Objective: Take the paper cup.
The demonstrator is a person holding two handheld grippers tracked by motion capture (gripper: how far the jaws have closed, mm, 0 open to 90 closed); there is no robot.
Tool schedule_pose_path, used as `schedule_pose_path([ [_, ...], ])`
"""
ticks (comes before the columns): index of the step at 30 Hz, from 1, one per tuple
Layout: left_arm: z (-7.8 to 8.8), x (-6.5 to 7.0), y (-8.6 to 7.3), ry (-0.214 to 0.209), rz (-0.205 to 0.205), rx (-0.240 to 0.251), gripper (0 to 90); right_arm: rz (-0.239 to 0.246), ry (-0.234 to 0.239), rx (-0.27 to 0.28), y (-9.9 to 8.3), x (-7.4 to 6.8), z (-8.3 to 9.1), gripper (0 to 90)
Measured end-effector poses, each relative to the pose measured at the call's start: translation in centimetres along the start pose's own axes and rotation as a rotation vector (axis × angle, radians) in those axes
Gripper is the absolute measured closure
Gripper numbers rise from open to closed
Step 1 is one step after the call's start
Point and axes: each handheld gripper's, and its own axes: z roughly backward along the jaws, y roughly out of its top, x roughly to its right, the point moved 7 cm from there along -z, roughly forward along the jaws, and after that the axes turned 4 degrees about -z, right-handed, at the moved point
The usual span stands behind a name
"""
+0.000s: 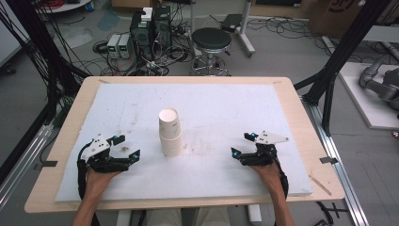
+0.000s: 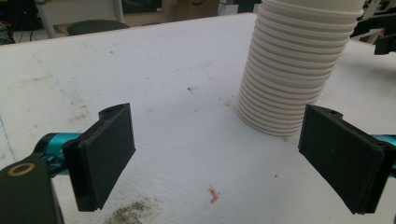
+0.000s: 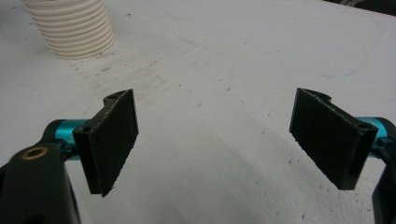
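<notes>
Cup stack (image 1: 170, 132) upright, mouth up

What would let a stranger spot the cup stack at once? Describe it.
Start at the white foam board that covers the wooden table. Near its middle, between the left gripper and the right gripper, stands the stack of paper cups. It is the lone upright thing on the board: cream, mouth up, ringed by many nested rims.
</notes>
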Motion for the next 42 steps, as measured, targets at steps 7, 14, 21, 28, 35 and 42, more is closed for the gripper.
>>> schedule_pose_path([
  [7, 0.0, 0.0, 0.0, 0.000, -0.003, -0.003, 10.5, -0.004, 0.002, 0.002, 0.0, 0.0, 0.0, 15.9],
  [14, 0.0, 0.0, 0.0, -0.012, 0.003, 0.000, 10.6, -0.010, 0.006, -0.001, 0.0, 0.0, 0.0, 15.8],
  [21, 0.7, 0.1, 1.7, -0.073, -0.015, 0.036, 10.5, -0.010, 0.007, 0.006, 0.0, 0.1, 0.0, 15.9],
  [28, 1.7, -0.5, 6.4, -0.211, -0.074, 0.065, 10.4, -0.012, 0.008, -0.003, 0.0, 0.1, 0.0, 15.9],
  [35, 2.1, -0.5, 11.8, -0.375, -0.165, 0.061, 10.1, -0.011, 0.006, -0.003, 0.0, 0.1, 0.0, 15.9],
  [42, 1.2, -0.5, 15.5, -0.447, -0.246, -0.011, 10.1, -0.011, 0.007, 0.000, 0.0, 0.1, 0.0, 15.9],
])
